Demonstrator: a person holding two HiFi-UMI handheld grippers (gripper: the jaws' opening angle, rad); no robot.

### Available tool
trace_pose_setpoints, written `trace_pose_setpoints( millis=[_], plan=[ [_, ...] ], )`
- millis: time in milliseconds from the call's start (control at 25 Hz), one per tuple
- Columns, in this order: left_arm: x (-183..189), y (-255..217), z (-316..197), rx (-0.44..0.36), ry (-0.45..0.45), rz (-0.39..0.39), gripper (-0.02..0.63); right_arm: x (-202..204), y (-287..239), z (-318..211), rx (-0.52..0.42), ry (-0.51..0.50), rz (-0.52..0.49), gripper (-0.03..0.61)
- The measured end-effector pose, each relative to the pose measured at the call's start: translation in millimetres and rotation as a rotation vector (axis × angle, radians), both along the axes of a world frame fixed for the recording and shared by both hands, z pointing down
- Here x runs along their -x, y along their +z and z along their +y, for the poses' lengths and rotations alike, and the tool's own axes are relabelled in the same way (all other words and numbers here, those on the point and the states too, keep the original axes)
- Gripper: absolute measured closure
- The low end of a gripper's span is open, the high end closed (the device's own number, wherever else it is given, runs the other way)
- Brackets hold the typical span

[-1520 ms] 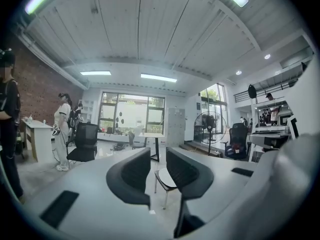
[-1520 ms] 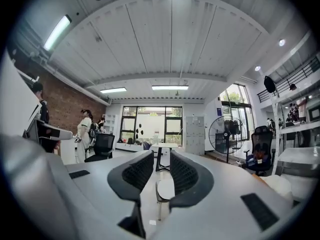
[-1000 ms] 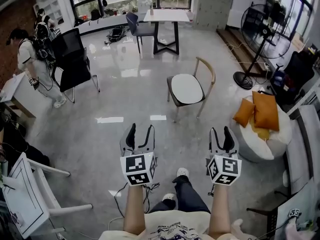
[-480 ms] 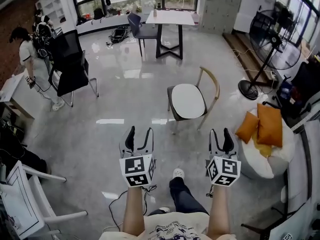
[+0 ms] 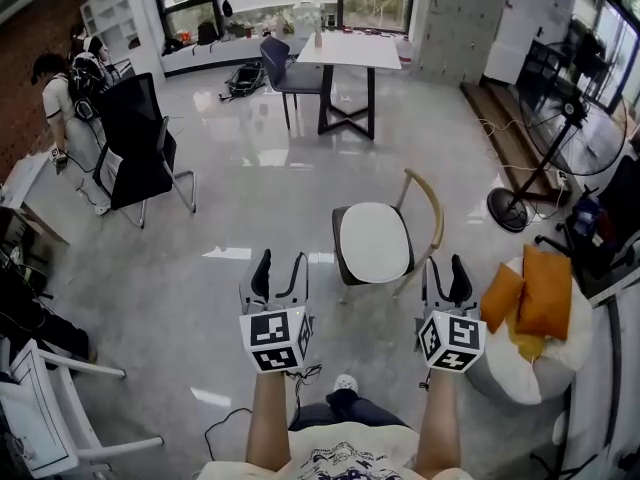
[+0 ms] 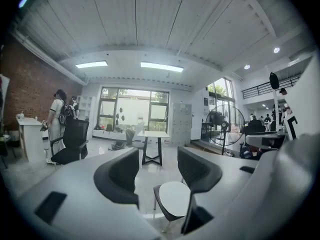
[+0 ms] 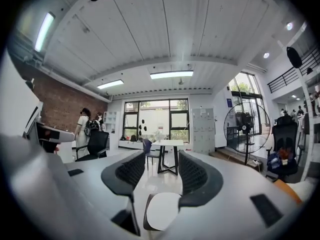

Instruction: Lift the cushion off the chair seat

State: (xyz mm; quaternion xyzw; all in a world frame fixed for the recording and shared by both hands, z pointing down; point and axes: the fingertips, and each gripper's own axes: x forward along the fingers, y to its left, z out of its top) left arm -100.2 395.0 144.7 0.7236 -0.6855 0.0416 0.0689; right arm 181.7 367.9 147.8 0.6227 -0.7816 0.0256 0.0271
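Note:
A white round cushion (image 5: pixel 374 241) lies on the seat of a wooden-armed chair (image 5: pixel 430 208) in the middle of the floor. It shows low between the jaws in the left gripper view as a white cushion (image 6: pixel 175 197), and in the right gripper view likewise (image 7: pixel 161 210). My left gripper (image 5: pixel 279 265) is open and empty, short of the chair and to its left. My right gripper (image 5: pixel 447 268) is open and empty, just short of the chair's right side. Neither touches the cushion.
A white beanbag (image 5: pixel 520 358) with orange pillows (image 5: pixel 546 290) sits at the right. A standing fan (image 5: pixel 560 118), a table (image 5: pixel 350 53), a black office chair (image 5: pixel 135 148) and a person (image 5: pixel 55 98) stand around. A white chair (image 5: pixel 40 408) is at lower left.
The chair with its cushion has come nearer and lower in the head view as I walk toward it. Both grippers stay open and empty.

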Motion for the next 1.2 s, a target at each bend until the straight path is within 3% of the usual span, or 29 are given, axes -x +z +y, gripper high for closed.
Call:
trace_pose_setpoints(
  millis=[280, 600, 1200],
  plan=[
    [-9.5, 26.0, -58.8, 0.047, -0.019, 0.003, 0.376, -8.1, 28.0, -63.0, 0.046, -0.017, -0.007, 0.354],
    [7.1, 54.2, -135.9, 0.104, -0.03, 0.011, 0.376, -0.2, 56.9, -142.5, 0.105, -0.008, 0.0, 0.348],
    [54.3, 71.2, -403.9, 0.166, 0.076, 0.022, 0.376, 22.5, 87.3, -370.7, 0.202, 0.129, 0.008, 0.342]
  ],
)
